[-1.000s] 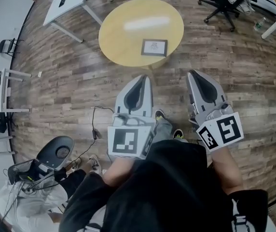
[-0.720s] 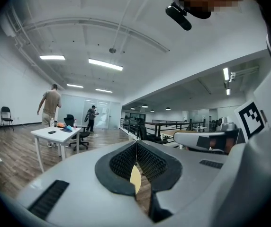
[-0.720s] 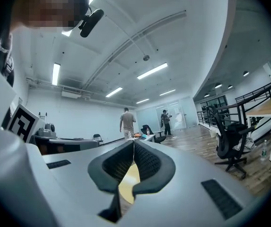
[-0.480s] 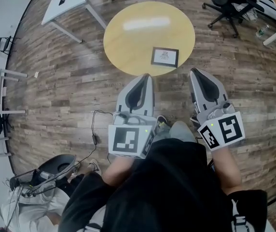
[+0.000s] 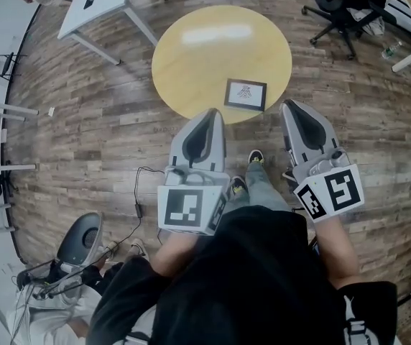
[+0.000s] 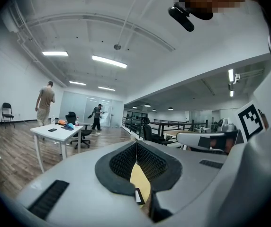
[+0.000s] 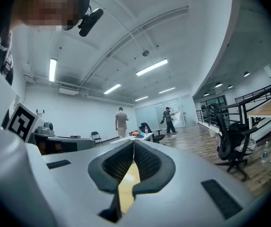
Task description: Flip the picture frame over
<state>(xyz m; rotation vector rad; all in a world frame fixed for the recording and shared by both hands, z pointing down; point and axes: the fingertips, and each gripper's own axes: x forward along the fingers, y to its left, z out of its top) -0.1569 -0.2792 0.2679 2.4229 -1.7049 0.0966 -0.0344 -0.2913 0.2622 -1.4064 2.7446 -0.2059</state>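
Observation:
The picture frame (image 5: pixel 246 94), dark-edged with a white face and a small drawing, lies flat near the front edge of the round yellow table (image 5: pixel 205 56). My left gripper (image 5: pixel 211 112) hangs just short of the table's front rim, left of the frame, jaws together and empty. My right gripper (image 5: pixel 287 108) is over the floor to the right of the frame, also shut and empty. In the left gripper view a strip of table and a corner of the frame (image 6: pixel 139 196) show below the shut left gripper (image 6: pixel 136 144). In the right gripper view the right gripper (image 7: pixel 133 143) has its pads meeting.
A white desk (image 5: pixel 94 2) stands at the back left and a black office chair (image 5: pixel 342 9) at the back right. A grey chair (image 5: pixel 82 237) and a cable (image 5: pixel 141 192) lie on the wooden floor at the lower left. Two people (image 7: pixel 121 121) stand far off.
The table and frame have drawn closer to both grippers and now sit lower in the head view. Both grippers stay shut and keep their spacing.

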